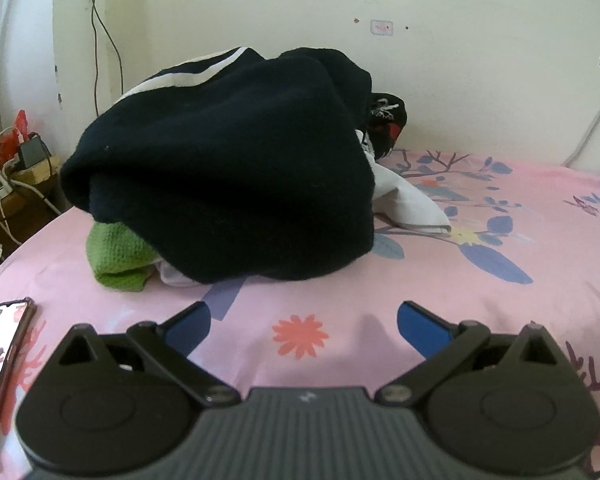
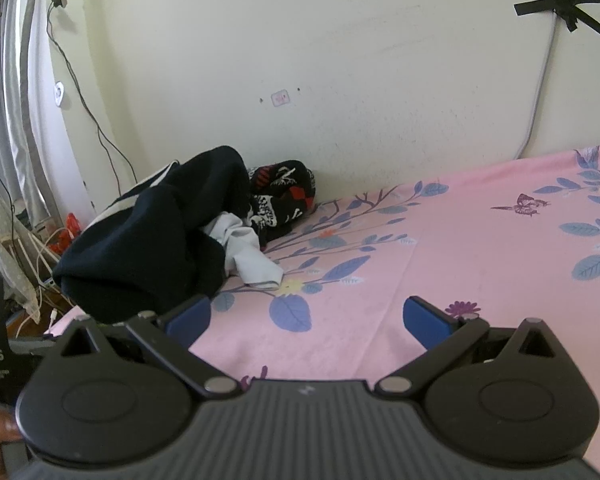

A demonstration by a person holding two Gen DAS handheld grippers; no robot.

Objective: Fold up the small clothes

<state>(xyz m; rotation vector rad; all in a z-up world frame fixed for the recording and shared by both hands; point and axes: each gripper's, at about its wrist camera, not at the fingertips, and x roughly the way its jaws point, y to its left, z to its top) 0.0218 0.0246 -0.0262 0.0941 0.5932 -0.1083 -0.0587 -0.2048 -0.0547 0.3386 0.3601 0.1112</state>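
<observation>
A pile of small clothes lies on the pink flowered bedsheet (image 1: 500,320) near the wall. A dark navy garment (image 1: 228,168) with white stripes lies on top. Under it are a green knitted piece (image 1: 116,256), a white garment (image 1: 404,200) and a black patterned piece with red (image 1: 388,120). My left gripper (image 1: 304,324) is open and empty, just in front of the pile. In the right wrist view the pile (image 2: 152,240) is at the left, with the white garment (image 2: 252,256) and the patterned piece (image 2: 284,196). My right gripper (image 2: 306,320) is open and empty above the sheet.
A phone (image 1: 0,368) lies on the bed's left edge beside my left gripper. Cables and a box (image 1: 28,160) sit off the bed at the left. The wall (image 2: 340,60) runs behind the pile. The sheet (image 2: 480,240) stretches to the right.
</observation>
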